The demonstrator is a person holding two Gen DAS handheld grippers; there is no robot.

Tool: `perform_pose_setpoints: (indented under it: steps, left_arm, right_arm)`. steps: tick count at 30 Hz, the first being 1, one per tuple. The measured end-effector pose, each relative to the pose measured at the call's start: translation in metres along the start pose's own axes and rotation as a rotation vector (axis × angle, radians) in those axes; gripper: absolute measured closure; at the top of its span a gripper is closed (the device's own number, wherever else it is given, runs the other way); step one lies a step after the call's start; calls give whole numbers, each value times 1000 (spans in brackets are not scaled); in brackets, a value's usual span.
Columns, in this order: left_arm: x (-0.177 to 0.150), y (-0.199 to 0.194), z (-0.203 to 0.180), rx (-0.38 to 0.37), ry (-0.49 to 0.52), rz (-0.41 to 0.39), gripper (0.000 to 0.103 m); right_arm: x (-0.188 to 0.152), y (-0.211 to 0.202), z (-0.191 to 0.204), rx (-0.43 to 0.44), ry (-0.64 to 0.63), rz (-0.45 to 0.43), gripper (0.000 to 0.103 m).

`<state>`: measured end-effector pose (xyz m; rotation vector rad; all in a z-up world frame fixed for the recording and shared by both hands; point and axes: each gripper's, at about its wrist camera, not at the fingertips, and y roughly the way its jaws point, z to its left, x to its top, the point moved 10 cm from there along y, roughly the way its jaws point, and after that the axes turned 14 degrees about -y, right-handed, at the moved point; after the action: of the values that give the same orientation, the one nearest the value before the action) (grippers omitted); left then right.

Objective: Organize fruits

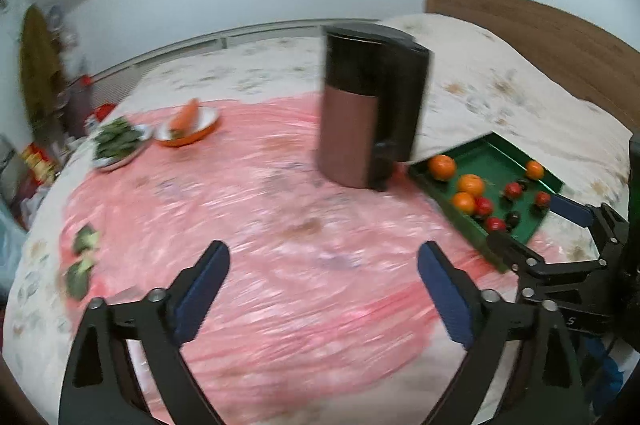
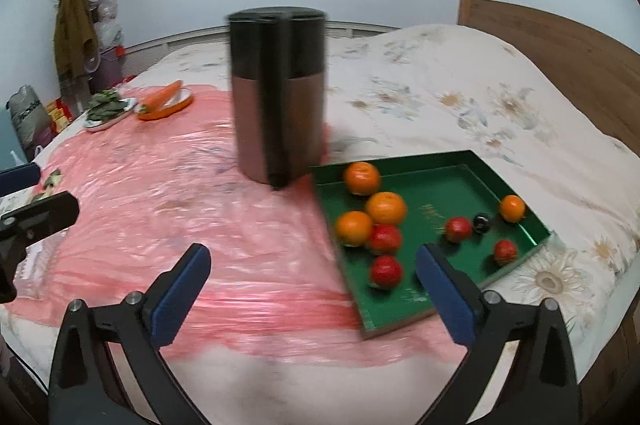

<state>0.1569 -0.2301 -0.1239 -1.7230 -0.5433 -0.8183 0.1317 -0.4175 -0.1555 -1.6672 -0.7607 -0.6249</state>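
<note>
A green tray (image 2: 436, 185) lies on the bed at the right, also in the left wrist view (image 1: 496, 161). It holds several oranges (image 2: 385, 207), several small red fruits (image 2: 386, 271) and a dark round fruit (image 2: 481, 223). My right gripper (image 2: 314, 267) is open and empty, hovering over the tray's near left corner. My left gripper (image 1: 324, 265) is open and empty over the pink sheet (image 1: 260, 225), left of the tray. The right gripper also shows at the right edge of the left wrist view (image 1: 536, 229).
A tall black and copper canister (image 2: 278, 101) stands just left of the tray. At the far left are a plate of greens (image 1: 116, 141), an orange bowl with a carrot (image 1: 188, 125) and broccoli pieces (image 1: 82, 257). A wooden headboard (image 2: 560, 57) stands at the right.
</note>
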Motion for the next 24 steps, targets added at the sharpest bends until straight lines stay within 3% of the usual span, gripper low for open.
perform_pose_setpoints:
  steps: [6, 14, 24]
  left_arm:
    - [1, -29, 47, 72, -43, -50, 7]
    - [5, -63, 84, 102, -106, -127, 4]
    - [-3, -80, 106, 112, -133, -128, 4]
  right_arm:
    - [16, -20, 29, -11, -31, -27, 0]
    - [40, -52, 49, -50, -44, -85, 0]
    - [25, -59, 58, -56, -20, -71, 0]
